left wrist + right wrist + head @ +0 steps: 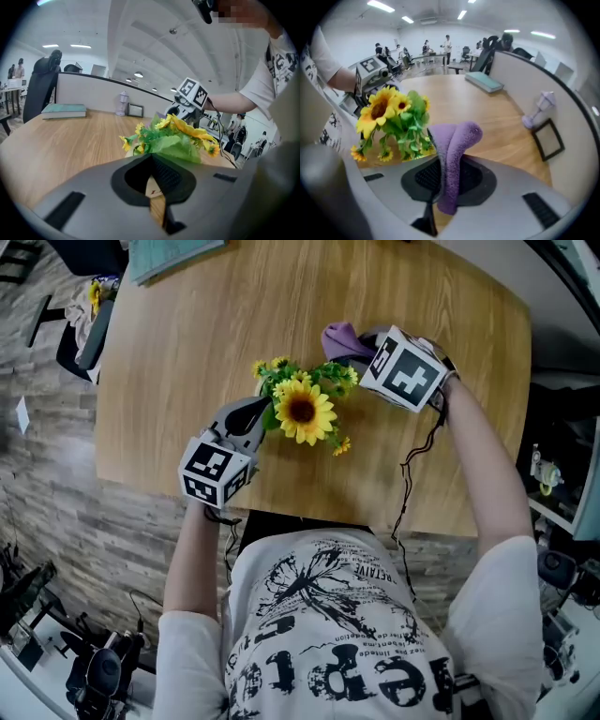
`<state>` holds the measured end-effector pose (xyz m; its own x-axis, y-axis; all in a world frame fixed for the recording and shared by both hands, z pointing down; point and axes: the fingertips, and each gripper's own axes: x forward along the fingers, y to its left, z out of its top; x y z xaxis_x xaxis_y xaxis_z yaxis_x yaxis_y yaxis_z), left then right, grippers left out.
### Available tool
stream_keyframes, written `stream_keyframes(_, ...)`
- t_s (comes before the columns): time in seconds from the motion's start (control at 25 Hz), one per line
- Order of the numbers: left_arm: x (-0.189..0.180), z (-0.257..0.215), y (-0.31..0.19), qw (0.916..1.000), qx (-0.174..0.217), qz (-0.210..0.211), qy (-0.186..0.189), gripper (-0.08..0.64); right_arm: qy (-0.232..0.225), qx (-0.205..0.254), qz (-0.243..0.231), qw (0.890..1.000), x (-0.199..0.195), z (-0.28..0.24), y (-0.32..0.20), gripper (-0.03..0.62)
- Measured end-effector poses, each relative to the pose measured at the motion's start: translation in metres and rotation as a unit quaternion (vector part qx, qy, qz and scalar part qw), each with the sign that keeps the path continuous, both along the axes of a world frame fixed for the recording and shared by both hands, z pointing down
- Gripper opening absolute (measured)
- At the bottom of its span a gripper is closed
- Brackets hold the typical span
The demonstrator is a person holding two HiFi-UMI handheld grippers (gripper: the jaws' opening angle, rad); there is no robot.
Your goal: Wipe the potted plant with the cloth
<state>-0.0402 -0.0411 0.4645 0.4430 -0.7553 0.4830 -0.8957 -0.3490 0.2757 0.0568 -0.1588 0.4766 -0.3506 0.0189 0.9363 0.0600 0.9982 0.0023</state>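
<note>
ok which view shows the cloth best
The right gripper view: the purple cloth stands folded mid-frame, clamped between the jaws of the right gripper. The head view shows only a purple corner beside that gripper's marker cube. The left gripper view shows none of it.

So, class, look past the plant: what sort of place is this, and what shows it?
Most likely an open-plan office or lab workspace: a desk partition along the wooden table, a black office chair, strip ceiling lights, and people at other desks behind.
</note>
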Motion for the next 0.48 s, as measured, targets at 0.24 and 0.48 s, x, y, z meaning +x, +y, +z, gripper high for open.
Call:
stream_keyframes(0.24,-0.016,-0.035,-0.009,0.9979,0.059,-0.018,-0.019,0.003,-0.118,0.038,0.153,0.98,-0.024,-0.06,-0.018,0.072)
stream_keyframes(0.48,-0.039,-0.086,-0.016,0.992,0.12,-0.007,-0.038,0.003,-0.168,0.046,0.203,0.963,-0.055,-0.095,-0.003,0.072)
